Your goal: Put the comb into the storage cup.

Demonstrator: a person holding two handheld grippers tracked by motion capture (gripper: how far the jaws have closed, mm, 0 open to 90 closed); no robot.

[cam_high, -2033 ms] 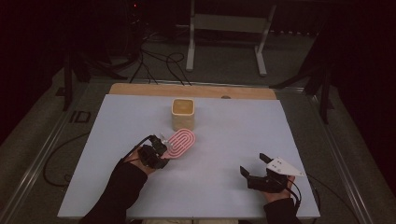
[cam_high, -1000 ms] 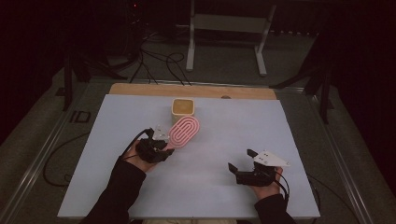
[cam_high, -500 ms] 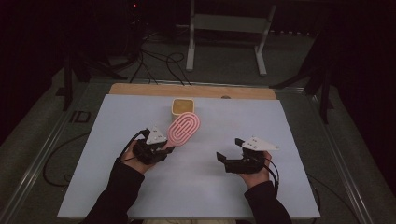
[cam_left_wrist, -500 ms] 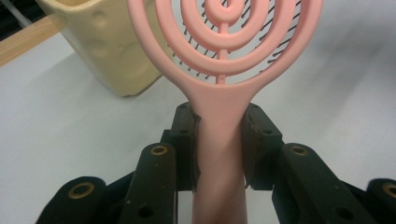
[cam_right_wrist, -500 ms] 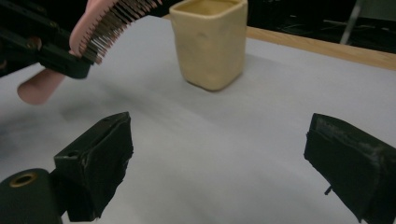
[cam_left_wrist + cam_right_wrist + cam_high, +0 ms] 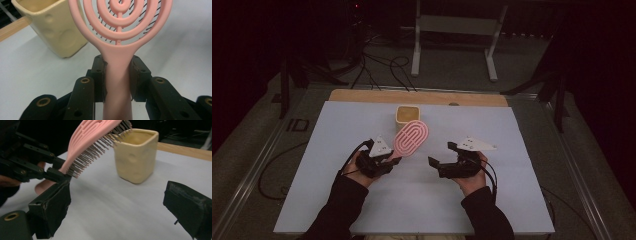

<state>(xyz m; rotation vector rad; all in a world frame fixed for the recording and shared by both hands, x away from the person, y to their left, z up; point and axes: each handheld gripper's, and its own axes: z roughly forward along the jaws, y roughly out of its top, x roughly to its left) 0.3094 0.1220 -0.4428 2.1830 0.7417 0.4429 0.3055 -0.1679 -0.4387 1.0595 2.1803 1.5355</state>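
Observation:
A pink hairbrush [image 6: 411, 138] with a ringed oval head is held off the table by its handle [image 6: 117, 82], tilted up toward the yellow cup [image 6: 407, 115]. My left gripper [image 6: 393, 160] is shut on that handle, both pads pressed to its sides. The brush's bristles [image 6: 100, 147] face down, and its head [image 6: 92, 135] reaches over to the cup [image 6: 135, 155]. My right gripper [image 6: 443, 156] stands open to the right of the brush, its jaws wide apart with nothing between them. The cup [image 6: 50, 27] stands upright just behind the brush.
A white sheet [image 6: 512, 150] covers the table, with a wooden strip [image 6: 362, 96] along its far edge. Cables [image 6: 377, 65] and a metal stand [image 6: 457, 30] lie on the floor beyond. A person's sleeves [image 6: 342, 210] come in from the bottom.
My right gripper has moved left and forward toward the brush. My left gripper has lifted the brush and carried it slightly forward toward the cup.

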